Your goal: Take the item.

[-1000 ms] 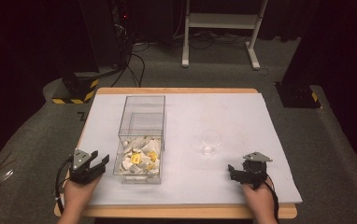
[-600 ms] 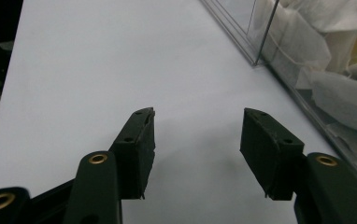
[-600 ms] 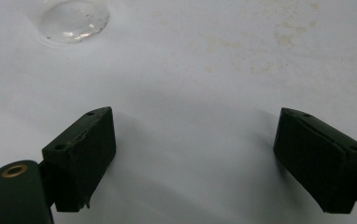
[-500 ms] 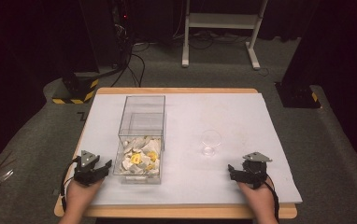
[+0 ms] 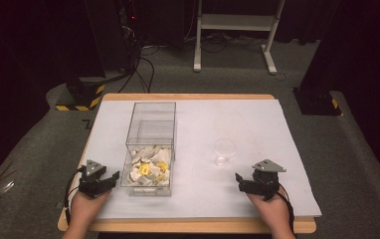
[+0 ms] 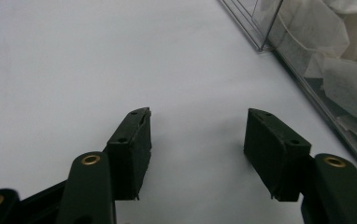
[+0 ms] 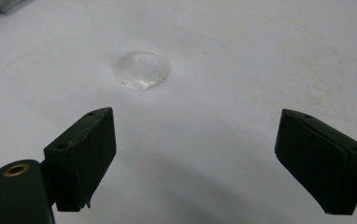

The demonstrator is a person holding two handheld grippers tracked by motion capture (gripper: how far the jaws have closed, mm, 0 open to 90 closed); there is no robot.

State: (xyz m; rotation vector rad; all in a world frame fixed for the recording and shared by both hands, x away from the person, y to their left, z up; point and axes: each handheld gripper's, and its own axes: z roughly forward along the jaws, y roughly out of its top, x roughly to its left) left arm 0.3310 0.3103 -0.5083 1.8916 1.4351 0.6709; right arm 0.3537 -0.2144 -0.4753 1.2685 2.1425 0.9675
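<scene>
High view, left tongs: the left tongs [image 5: 109, 179] sat low at the near edge of the table [image 5: 257, 114], jaws apart and empty, pointing toward the box [image 5: 149, 149] just to their right.
High view, right tongs: the right tongs [image 5: 238, 181] rested near the same edge, jaws spread, gripping nothing; the glass [image 5: 224, 151] stood ahead of them and a little to their left, apart from both jaws.
High view, contents: the packets [image 5: 148, 169] lay heaped in the near end of the box, closest to the left tongs; the far end looked bare.
Left gripper view, state: the jaws stood open over the bare sheet, with nothing between them.
Left gripper view, risk: the box [image 6: 307, 70] wall ran close along the right jaw. A sideways reach would likely knock the wall and shove the light box, not enter from above.
Left gripper view, packets: the packets [image 6: 349, 79] behind the wall looked thin and crumpled; a pinch could well catch several, or tear one.
Right gripper view, state: the jaws gaped wide and empty.
Right gripper view, risk: the glass [image 7: 142, 70] lay ahead, nearer the left jaw, off the centre line. Closing from there would probably clip its rim and tip or skid it; clear glass on pale sheet made its edge hard to judge.
</scene>
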